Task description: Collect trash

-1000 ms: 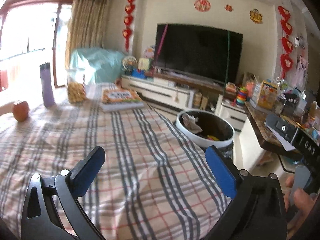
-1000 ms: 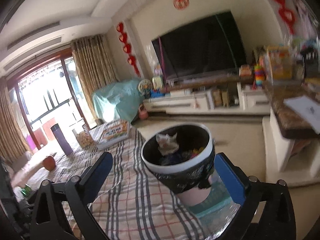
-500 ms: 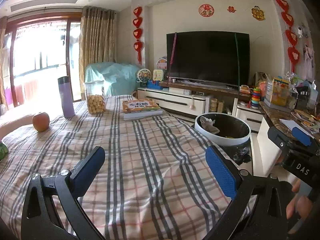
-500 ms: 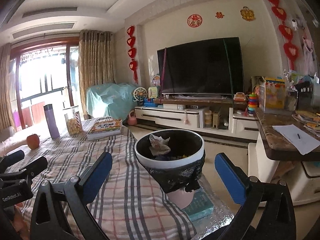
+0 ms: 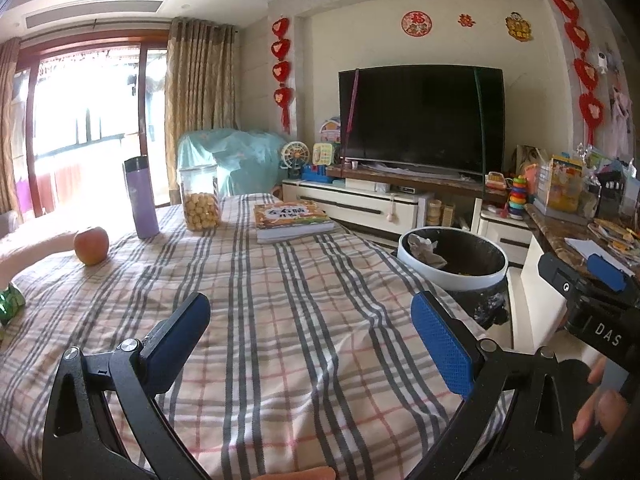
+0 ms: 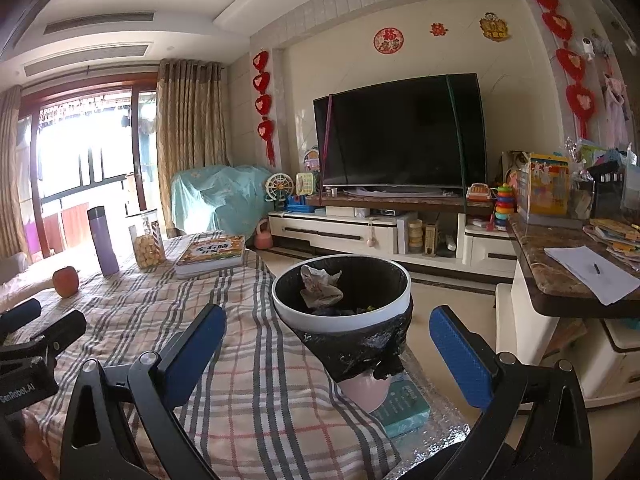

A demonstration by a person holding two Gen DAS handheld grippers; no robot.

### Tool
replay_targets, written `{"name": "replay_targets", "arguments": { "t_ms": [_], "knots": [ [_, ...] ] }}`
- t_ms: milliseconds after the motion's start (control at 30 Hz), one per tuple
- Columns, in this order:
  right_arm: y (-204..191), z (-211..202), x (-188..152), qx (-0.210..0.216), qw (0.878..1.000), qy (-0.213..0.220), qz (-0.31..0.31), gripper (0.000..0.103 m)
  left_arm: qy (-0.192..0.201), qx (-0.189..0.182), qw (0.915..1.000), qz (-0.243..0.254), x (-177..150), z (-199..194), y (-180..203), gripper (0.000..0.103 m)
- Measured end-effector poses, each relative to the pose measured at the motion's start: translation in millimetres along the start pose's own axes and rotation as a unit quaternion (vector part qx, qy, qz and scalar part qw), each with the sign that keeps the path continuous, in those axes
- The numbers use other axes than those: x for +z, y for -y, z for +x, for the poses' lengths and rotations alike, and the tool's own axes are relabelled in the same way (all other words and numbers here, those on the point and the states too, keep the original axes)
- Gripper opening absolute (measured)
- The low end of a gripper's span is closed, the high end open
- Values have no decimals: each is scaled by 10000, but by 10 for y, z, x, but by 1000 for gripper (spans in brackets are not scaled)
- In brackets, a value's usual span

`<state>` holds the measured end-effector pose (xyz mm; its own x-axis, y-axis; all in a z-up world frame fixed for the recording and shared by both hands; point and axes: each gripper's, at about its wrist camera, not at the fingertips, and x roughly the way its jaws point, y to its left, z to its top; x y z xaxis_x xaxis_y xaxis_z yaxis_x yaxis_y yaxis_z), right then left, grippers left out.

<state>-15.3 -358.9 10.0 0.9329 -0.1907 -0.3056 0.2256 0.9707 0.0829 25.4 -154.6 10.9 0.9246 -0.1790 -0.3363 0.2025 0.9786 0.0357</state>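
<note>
Left wrist view: left gripper (image 5: 310, 344) held low over the plaid-covered tabletop (image 5: 280, 320), blue fingers (image 5: 442, 346) spread wide apart, nothing between them. Beyond the tabletop's right edge, a white-rimmed trash bin (image 5: 452, 258) lined with a black bag, crumpled paper (image 5: 426, 248) lying against its inner left side, other scraps deeper in too dark to tell. Along the far end of the tabletop: an apple (image 5: 92, 245), a purple tumbler (image 5: 141, 198) standing upright, a clear jar (image 5: 199, 198) filled about halfway with round yellow snacks, and a stack of books (image 5: 294, 220) lying flat. At the far left edge, a green wrapper (image 5: 10, 302), only partly in frame. Right gripper (image 5: 592, 292) seen at the right edge, near the bin.

Right wrist view: right gripper (image 6: 326, 350) aimed at the trash bin (image 6: 342, 300), fingers (image 6: 460, 356) wide apart and clear of the rim, nothing held. Bin just beside the tabletop's (image 6: 224, 344) right edge, bag slack hanging below the white rim, pink body showing under it. Inside, crumpled paper (image 6: 320, 286) on top at the left, small colourful bits beneath. A teal packet (image 6: 402, 408) on the floor by the bin's base. Left gripper (image 6: 32, 340) visible at the far left, low over the cloth. Apple (image 6: 66, 281), tumbler (image 6: 103, 242), jar (image 6: 147, 242) and books (image 6: 212, 254) well apart from the bin at the tabletop's far end.
</note>
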Motion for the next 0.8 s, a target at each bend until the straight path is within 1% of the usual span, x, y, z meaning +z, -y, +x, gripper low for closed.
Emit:
{"name": "replay_targets", "arguments": {
  "t_ms": [333,800],
  "knots": [
    [-16,-27,2,56,10000,-3,2,103,88,0,10000,25,-3,-58,35,103],
    [-42,-37,4,93,9999,-56,15,103,39,-42,10000,4,-3,-43,21,103]
  ]
}}
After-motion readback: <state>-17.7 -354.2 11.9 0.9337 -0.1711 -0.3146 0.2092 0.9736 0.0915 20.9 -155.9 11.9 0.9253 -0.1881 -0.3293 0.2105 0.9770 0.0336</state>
